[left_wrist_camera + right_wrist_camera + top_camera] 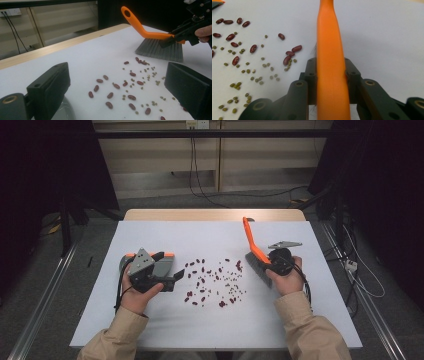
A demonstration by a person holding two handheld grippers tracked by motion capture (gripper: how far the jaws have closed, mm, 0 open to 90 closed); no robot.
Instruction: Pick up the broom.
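Orange brush (332, 62) clamped in right claw (331, 75) | left claw (120, 87) wide open

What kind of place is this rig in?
Likely a lab or recording bay, not a home: dark curtains on both sides, floor rails, loose cables, a white-covered table of scattered beans.

Grey floor (165, 200) with trailing cables (200, 190), beige wall panels (160, 155), dark curtains (45, 165) either side.
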